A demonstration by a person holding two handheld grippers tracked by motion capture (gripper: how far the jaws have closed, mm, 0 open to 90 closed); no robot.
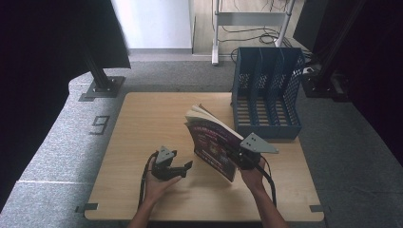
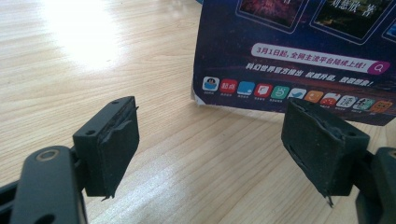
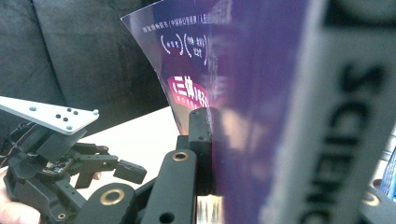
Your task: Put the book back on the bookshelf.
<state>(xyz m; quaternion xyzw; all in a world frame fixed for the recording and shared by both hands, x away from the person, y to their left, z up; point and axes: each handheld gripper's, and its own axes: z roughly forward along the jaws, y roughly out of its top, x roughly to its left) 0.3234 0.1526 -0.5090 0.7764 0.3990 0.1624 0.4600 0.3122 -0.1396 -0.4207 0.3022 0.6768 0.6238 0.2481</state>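
Right gripper [image 1: 236,154] clamps our book [image 1: 212,145] upright on the table [image 1: 142,123]; left gripper [image 1: 183,168], jaws apart, waits just beside its cover.

The right gripper [image 1: 236,154] held a magazine [image 1: 211,142] upright on the table [image 1: 142,123]; the left gripper [image 1: 183,169] gaped beside it, near a file rack [image 1: 267,90].

A blue slotted file rack [image 1: 267,92] stands at the far right of the wooden table [image 1: 147,123].
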